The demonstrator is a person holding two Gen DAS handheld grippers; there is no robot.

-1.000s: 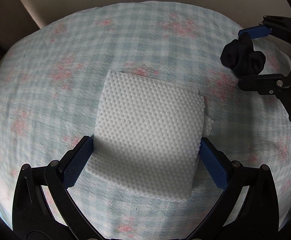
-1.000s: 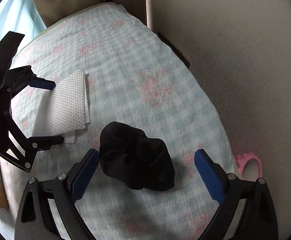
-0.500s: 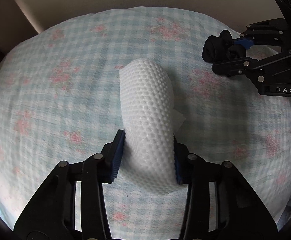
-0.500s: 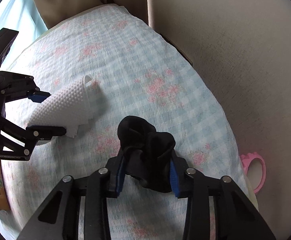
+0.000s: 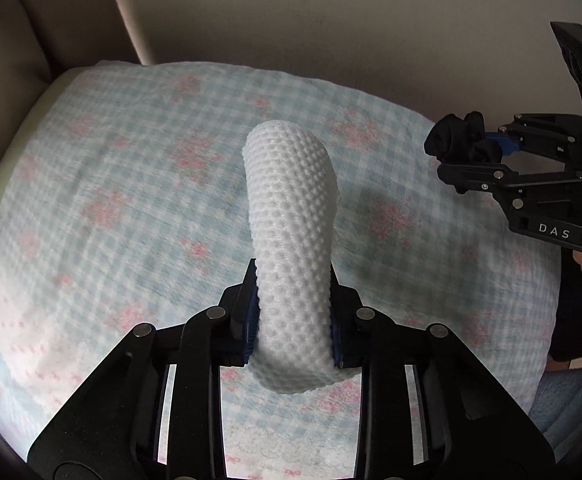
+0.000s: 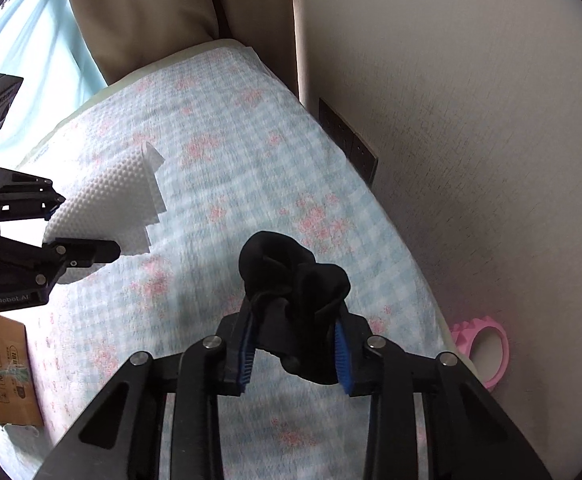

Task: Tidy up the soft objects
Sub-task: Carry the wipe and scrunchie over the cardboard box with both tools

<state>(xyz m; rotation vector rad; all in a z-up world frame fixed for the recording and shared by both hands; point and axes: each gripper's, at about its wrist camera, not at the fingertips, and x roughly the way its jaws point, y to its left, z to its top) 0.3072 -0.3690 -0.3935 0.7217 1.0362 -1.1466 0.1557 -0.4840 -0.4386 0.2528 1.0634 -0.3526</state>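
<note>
A white dimpled cloth is bunched into an arch and hangs above the checked blue floral cover. My left gripper is shut on its near end. In the right wrist view the same white cloth sticks out of the left gripper at the left edge. A crumpled black sock sits between the blue pads of my right gripper, whose jaws are closing and press on it. From the left wrist view, the right gripper and the black sock appear at the far right, lifted off the cover.
A beige wall with a dark socket panel runs along the cover's right side. A pink foam ring lies on the floor beside it. A cardboard box stands at the lower left. A tan cushion backs the far end.
Both grippers went from open around their items to closed on them. The white cloth, flat a second ago, is now pinched into an arch and raised; the black sock is lifted too.
</note>
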